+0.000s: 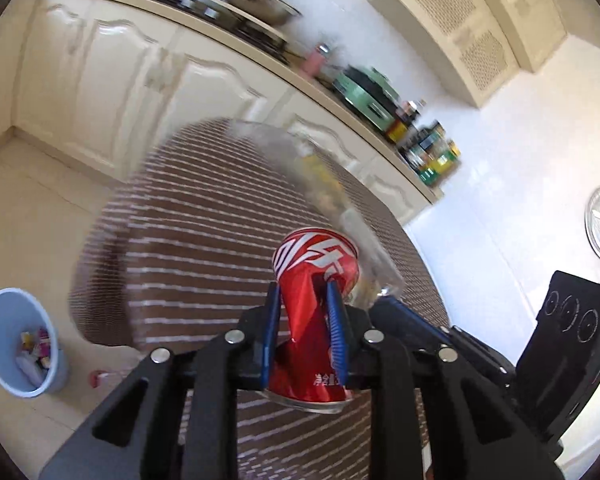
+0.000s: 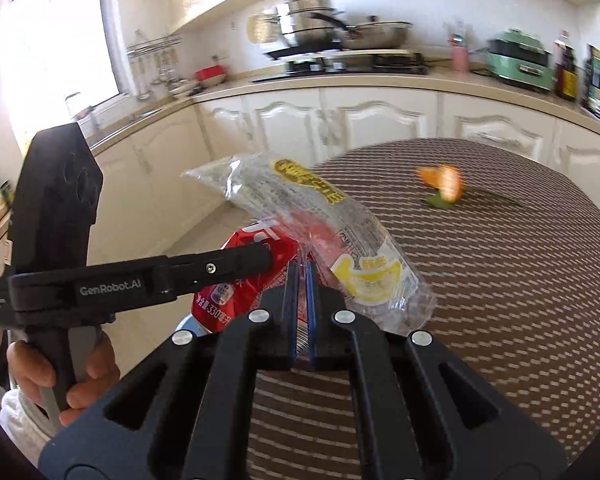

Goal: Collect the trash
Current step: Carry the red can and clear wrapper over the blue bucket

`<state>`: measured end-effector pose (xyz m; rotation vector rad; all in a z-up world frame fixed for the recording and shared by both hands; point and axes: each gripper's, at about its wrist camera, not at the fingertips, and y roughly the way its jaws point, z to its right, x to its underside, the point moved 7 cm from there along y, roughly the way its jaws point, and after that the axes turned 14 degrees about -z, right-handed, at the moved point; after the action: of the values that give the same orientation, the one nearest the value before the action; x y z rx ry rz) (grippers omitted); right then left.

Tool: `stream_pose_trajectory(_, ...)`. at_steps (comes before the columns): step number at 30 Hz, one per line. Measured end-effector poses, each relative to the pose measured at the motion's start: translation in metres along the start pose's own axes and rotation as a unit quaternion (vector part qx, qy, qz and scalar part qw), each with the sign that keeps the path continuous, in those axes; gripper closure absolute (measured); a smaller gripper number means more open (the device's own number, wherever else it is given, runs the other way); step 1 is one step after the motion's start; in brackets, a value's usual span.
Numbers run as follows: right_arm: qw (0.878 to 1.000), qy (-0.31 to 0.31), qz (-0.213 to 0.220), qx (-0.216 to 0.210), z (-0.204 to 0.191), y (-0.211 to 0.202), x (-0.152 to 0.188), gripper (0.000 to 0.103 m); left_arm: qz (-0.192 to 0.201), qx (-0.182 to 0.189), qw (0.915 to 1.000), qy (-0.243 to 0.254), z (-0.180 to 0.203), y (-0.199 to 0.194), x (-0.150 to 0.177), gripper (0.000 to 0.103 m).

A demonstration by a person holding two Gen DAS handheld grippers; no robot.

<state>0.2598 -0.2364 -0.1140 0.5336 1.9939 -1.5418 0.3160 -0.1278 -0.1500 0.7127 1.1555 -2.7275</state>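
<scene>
The left tool (image 1: 304, 292) pinches a dented red aluminium drink can with white lettering (image 1: 314, 280), its blue ribbed pads (image 1: 337, 320) pressing into the can's creased sides; the can's silver base rim sits close to the camera, between the black finger links. The can is held above the round bench covered in a brown woven mat with pale stripes (image 1: 188, 248). From the right wrist view the same can (image 2: 260, 256) shows behind the left tool's black arm (image 2: 220, 268), whose grip is wrapped by a person's hand (image 2: 60, 376).

The right tool (image 2: 302, 276) is pressed together, its two blue pads meeting on the edge of a crinkled clear plastic wrapper printed with yellow lettering and a yellow banana picture (image 2: 340, 232). The wrapper hangs in the air over the near-left edge of the bench (image 2: 520, 280), just beside the can and partly overlapping it. In the left wrist view the wrapper (image 1: 340, 200) is a glossy, blurred sheet rising behind the can.

On the bench's far side lies a small orange and green scrap (image 2: 440, 186), blurred. On the pale tiled floor to the left of the bench stands a light blue round plastic bin (image 1: 24, 340) with colourful bits of rubbish inside. Beyond the bench run cream panelled cabinets (image 2: 380, 120) under a worktop with steel pans (image 2: 340, 32).
</scene>
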Motion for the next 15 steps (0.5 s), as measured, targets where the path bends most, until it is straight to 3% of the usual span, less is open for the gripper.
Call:
stream_pose_trajectory(6,0.996,-0.061,-0.022,-0.062,-0.099,0.039,-0.016,0.099,0.053,-0.044,0.9961,-0.056,-0.08,-0.078,0.012,0.081)
stream_pose_trajectory(10,0.988,-0.095,-0.055,-0.107,-0.163,0.08,-0.014,0.099,0.079,-0.086,0.9871,-0.11,-0.149,-0.122,0.032,0.081)
stream_pose_trajectory(15,0.975,-0.128,-0.114,-0.143,-0.235,0.149,0.002,0.099,0.086,-0.134,0.9717,-0.175,-0.236,-0.145,0.06,0.081)
